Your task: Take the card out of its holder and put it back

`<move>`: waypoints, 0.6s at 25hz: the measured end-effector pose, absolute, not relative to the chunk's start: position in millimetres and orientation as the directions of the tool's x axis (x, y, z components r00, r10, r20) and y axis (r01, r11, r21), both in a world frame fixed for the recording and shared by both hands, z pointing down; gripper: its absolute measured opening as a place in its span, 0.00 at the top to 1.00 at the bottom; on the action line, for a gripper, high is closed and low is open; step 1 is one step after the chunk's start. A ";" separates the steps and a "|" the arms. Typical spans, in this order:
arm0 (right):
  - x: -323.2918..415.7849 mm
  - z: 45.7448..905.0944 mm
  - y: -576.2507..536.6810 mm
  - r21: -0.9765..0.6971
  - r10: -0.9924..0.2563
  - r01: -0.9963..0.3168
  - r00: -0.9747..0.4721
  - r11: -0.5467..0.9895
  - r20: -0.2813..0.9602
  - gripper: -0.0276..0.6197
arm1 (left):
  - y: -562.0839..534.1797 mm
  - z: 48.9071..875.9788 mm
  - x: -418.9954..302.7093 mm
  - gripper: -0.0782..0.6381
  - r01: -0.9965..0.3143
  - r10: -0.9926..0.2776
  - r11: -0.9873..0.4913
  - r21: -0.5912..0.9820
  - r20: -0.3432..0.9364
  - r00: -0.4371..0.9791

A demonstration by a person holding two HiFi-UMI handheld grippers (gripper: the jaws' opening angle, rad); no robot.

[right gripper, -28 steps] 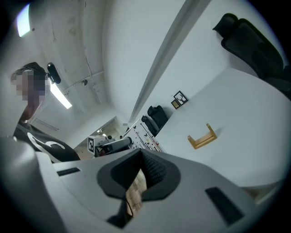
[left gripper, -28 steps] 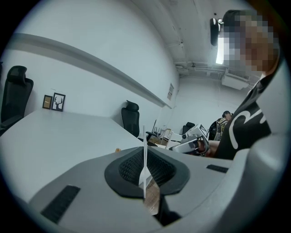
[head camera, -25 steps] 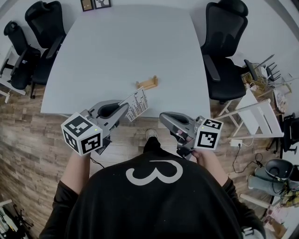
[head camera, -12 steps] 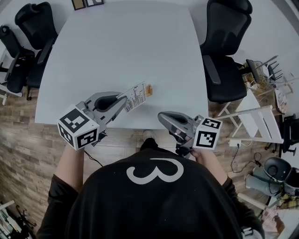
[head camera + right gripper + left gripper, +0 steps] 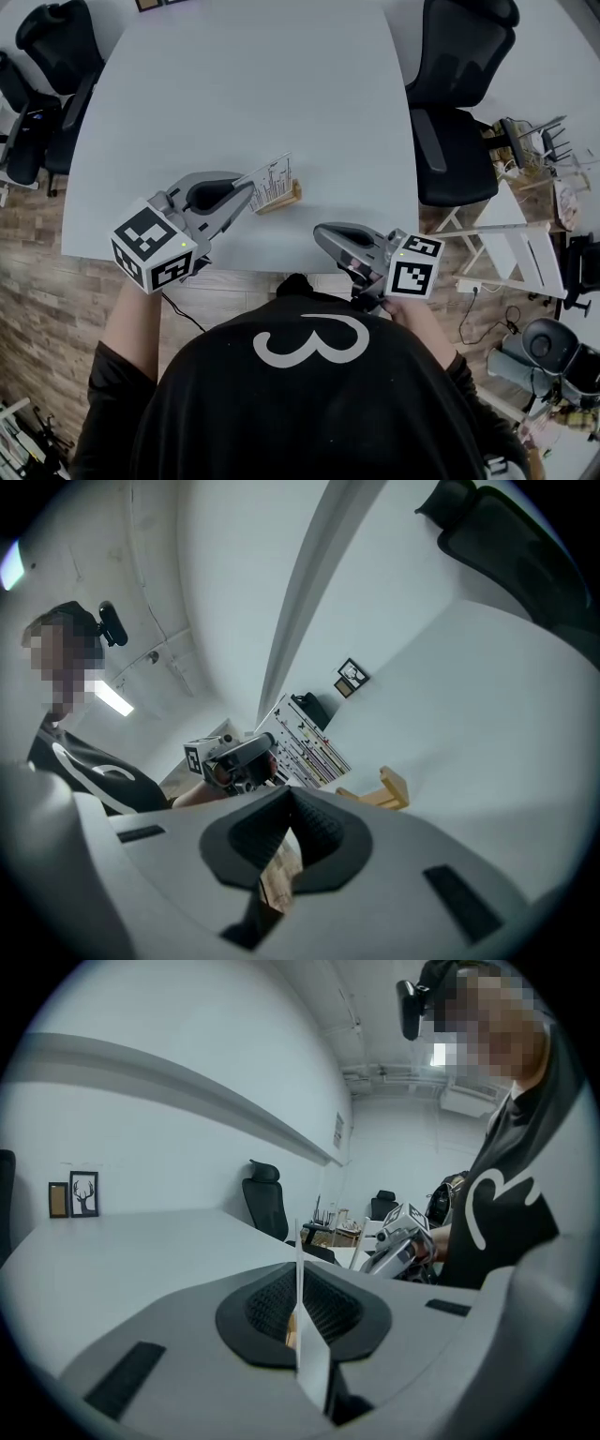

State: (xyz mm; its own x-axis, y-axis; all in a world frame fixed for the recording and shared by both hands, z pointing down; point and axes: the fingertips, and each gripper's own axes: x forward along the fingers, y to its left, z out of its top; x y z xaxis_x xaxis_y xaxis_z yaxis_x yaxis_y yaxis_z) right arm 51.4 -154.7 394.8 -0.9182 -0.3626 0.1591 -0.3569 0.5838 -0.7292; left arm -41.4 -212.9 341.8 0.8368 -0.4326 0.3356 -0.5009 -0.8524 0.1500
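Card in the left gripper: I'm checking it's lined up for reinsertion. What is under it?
The wooden holder lies on the table under the card, which the left gripper pinches. The card covers part of the holder, so the slot and any contact cannot be seen.

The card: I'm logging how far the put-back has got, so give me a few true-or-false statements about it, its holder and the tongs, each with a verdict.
1. The left tongs are shut on the card. True.
2. The card stands seated in the wooden holder. False: the right gripper view shows it held in the air beside the holder, clear of the slot.
3. The right tongs hold nothing. True.
4. The wooden holder lies on the floor. False: it rests on the white table, near the edge closest to the person.
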 end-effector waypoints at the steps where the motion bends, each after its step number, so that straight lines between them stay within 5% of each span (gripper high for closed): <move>1: 52.1 396.7 -156.5 -0.732 -0.360 -0.357 -0.919 0.580 0.163 0.95 | -215.5 343.7 -39.9 0.86 -0.496 -0.427 -0.855 0.150 0.338 0.839; 15: 55.3 413.2 -175.5 -0.755 -0.340 -0.370 -0.917 0.541 0.206 0.95 | -225.4 366.0 -23.4 0.86 -0.307 -0.259 -0.948 0.086 0.355 0.898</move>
